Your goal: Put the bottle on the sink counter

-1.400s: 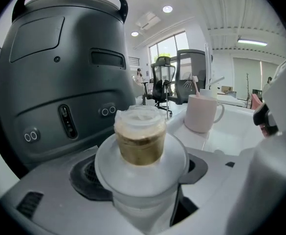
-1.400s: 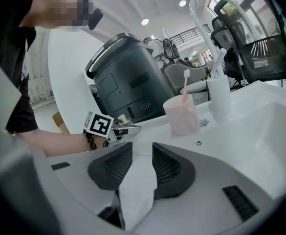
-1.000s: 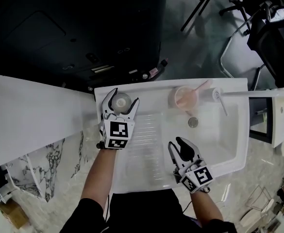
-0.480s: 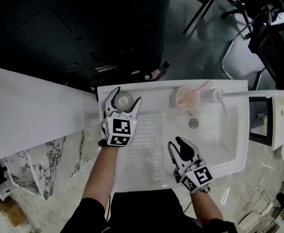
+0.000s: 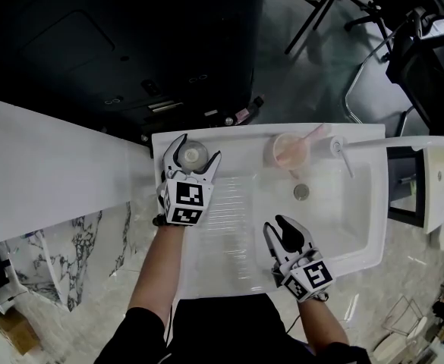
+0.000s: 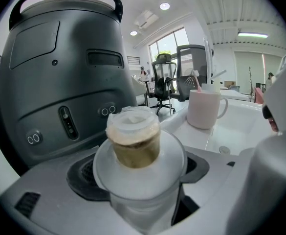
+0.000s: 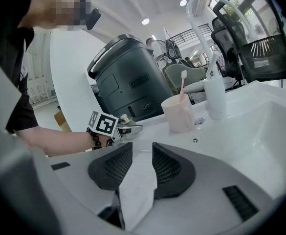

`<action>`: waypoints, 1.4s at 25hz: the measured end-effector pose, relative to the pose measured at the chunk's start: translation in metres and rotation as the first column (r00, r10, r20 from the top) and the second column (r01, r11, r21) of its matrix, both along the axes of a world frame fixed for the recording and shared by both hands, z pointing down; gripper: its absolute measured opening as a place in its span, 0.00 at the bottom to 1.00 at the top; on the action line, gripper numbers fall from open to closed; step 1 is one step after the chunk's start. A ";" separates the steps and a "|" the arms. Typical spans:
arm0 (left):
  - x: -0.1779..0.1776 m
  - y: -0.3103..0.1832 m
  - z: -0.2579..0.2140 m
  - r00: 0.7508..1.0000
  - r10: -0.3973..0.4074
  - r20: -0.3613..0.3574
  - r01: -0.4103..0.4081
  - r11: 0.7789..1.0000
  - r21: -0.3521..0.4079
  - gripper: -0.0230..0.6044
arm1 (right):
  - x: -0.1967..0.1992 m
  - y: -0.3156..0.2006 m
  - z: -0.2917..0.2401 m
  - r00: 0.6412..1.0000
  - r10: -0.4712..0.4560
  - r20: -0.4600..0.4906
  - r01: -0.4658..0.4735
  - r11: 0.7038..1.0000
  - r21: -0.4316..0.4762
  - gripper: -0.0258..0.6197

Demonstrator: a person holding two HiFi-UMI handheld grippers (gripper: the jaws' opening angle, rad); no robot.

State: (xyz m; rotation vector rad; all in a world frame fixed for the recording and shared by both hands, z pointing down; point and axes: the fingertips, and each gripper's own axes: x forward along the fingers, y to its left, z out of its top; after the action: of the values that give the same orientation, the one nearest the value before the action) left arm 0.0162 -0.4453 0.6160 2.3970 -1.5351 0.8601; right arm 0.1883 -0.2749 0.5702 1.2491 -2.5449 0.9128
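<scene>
Jaws freshly apart round frosted bottle (image 6: 135, 155)

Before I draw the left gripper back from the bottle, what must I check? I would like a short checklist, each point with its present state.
1. Bottle stands upright on the sink counter: ok.
2. Left gripper letting go: ok. Its jaws have just been opening, and the bottle is between them.
3. Jaws wide enough to slip off without nudging the bottle: cannot tell.
4. Right gripper open, empty and away from the bottle: ok.
5. Pink cup apart from the bottle and off the way back: ok.
</scene>
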 end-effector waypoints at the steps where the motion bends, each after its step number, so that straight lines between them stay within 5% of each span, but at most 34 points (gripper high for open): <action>1: 0.000 0.000 0.000 1.000 0.000 0.003 0.000 1.000 0.000 0.64 | 0.001 0.001 0.000 1.000 0.001 -0.001 -0.001 1.000 -0.001 0.26; 24: -0.011 0.019 -0.010 0.999 -0.034 -0.019 0.035 0.999 0.039 0.73 | -0.001 0.011 -0.011 1.000 0.020 -0.001 -0.020 0.999 0.039 0.26; 31: -0.011 0.049 -0.036 0.996 0.014 -0.091 -0.008 0.997 0.071 0.73 | -0.013 0.032 -0.028 0.999 0.051 -0.006 -0.051 0.996 0.080 0.26; 35: -0.020 0.082 -0.065 0.966 0.006 -0.259 0.019 0.996 0.093 0.73 | -0.033 0.052 -0.041 0.998 0.064 -0.008 -0.062 0.991 0.119 0.26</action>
State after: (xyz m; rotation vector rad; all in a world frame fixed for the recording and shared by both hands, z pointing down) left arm -0.0038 -0.3630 0.5513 2.4510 -1.5096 0.4573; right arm 0.1548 -0.2230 0.5289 1.3707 -2.5979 0.7738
